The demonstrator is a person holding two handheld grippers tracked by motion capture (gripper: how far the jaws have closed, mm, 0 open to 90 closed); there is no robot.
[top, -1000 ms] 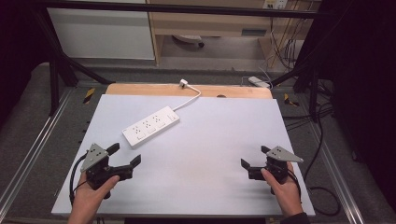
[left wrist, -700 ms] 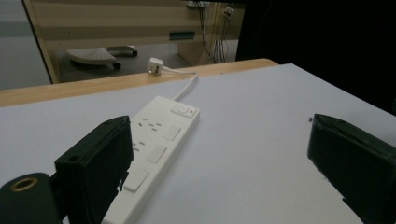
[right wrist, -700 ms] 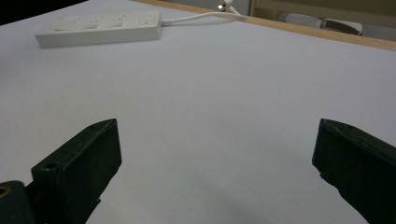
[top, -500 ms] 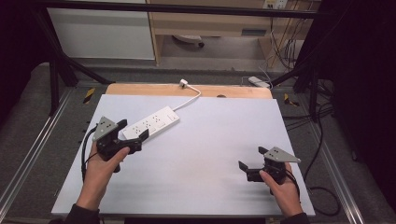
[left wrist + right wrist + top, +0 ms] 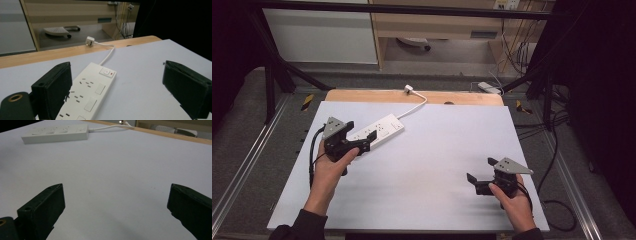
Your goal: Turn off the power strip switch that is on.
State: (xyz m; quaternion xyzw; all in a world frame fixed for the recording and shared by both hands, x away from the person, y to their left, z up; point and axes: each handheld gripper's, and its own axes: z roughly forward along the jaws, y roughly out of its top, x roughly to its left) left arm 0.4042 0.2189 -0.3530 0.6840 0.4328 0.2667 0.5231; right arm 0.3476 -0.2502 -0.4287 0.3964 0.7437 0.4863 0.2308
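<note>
A white power strip (image 5: 386, 128) lies on the white table top (image 5: 437, 145) at the back left, its cord (image 5: 417, 106) running to a plug (image 5: 408, 89) on the wooden back edge. My left gripper (image 5: 361, 131) is open right at the strip's near end, its jaws spread to either side of it. In the left gripper view the strip (image 5: 92, 92) runs between the jaws of that gripper (image 5: 117, 72), close to the left jaw. My right gripper (image 5: 481, 170) rests open near the front right with nothing between its jaws. From the right gripper (image 5: 117, 195) the strip (image 5: 55, 133) lies far off.
The wooden strip (image 5: 362, 96) borders the table's back. Metal frame rails (image 5: 242, 165) run along both sides. Behind the table, a second power strip (image 5: 488, 87) and cables (image 5: 517, 55) lie on the floor, with a wheeled base (image 5: 412, 42) under a cabinet.
My left gripper has moved from the front left corner forward to the power strip's near end. The right gripper has barely shifted. The strip has not moved.
</note>
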